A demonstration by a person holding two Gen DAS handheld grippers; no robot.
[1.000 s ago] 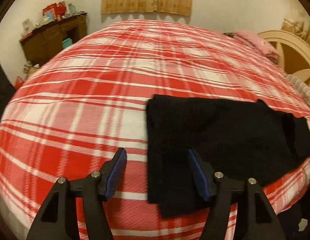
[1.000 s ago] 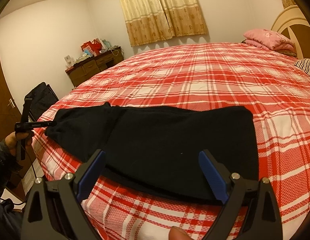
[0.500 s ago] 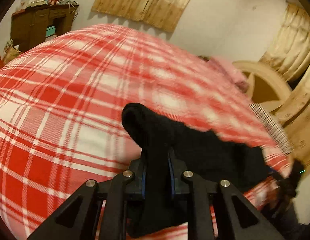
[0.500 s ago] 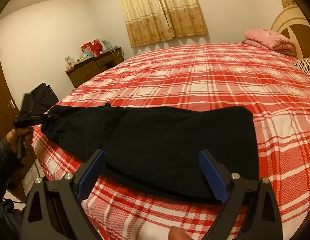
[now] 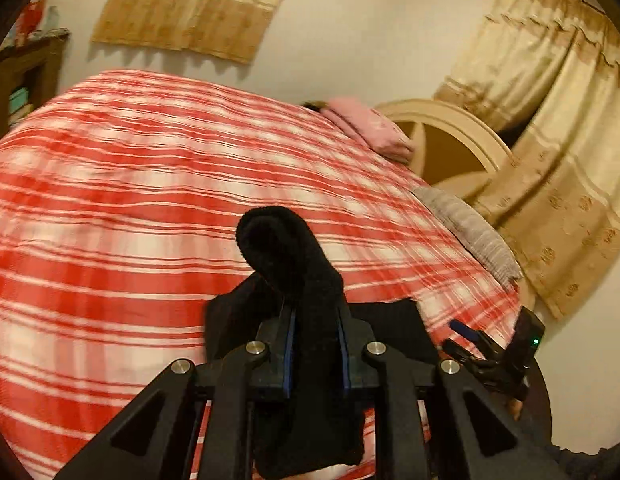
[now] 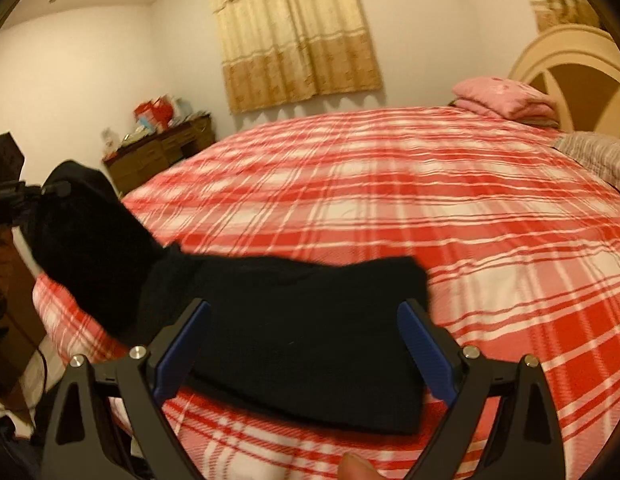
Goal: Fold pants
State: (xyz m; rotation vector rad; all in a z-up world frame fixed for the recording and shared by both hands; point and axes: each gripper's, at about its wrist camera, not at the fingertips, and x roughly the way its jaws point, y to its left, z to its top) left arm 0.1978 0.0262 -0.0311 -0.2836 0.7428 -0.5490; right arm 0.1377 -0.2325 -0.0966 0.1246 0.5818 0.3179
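A second ago my left tongs (image 5: 313,350) stood wide open over the near leg end of the black pants (image 6: 310,344); half a second ago they had pinched that end, and now they carry it higher, a bunched loop of cloth standing above the tips. From my right wrist view the leg end, flat on the bed (image 6: 449,208) earlier, now rises off it at the left edge. My right tongs (image 6: 304,348), gaping as before, sit closer over the waist end, and that view has gone blurry.
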